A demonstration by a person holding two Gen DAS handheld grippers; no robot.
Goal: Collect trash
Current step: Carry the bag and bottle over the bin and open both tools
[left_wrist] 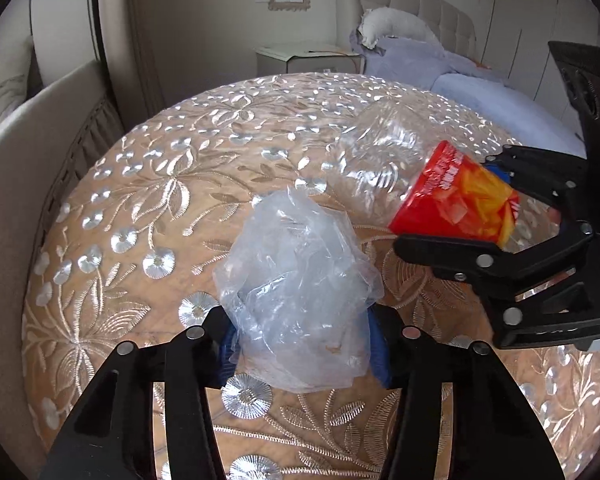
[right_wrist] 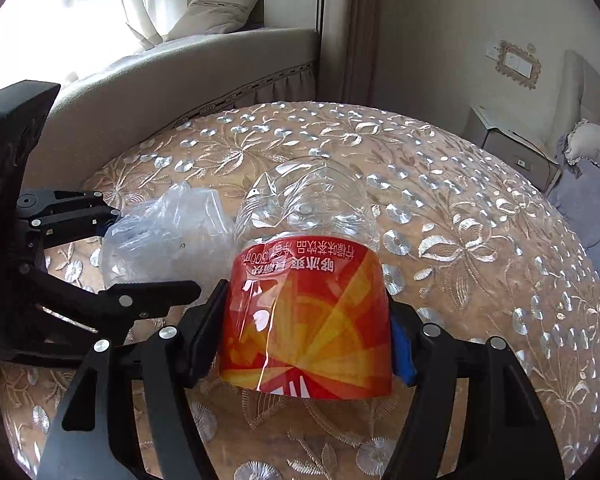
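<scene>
Bedroom furniture rings our round table (left_wrist: 112, 208), whose cloth is embroidered with silvery flowers; a bed (left_wrist: 472, 80) lies beyond it and a cushioned window seat (right_wrist: 220, 60) on the other side. Our left gripper (left_wrist: 304, 340) is clenched on a crumpled clear plastic bag (left_wrist: 296, 284), which seems lifted just above the cloth. Our right gripper (right_wrist: 308, 344) squeezes the labelled waist of an empty clear plastic bottle (right_wrist: 308, 280), base pointing away from us, close beside the bag.

With both pieces in hand, we judge the step to be carrying them off to a bin, which neither view shows. We should keep both grips firm, since the film is slippery and the thin bottle may buckle, and hold the two loads apart so they do not snag.

The red and orange label (right_wrist: 304, 320) carries white Chinese characters, upside down to us, and what looks like "500mL"; we cannot make out the brand.
</scene>
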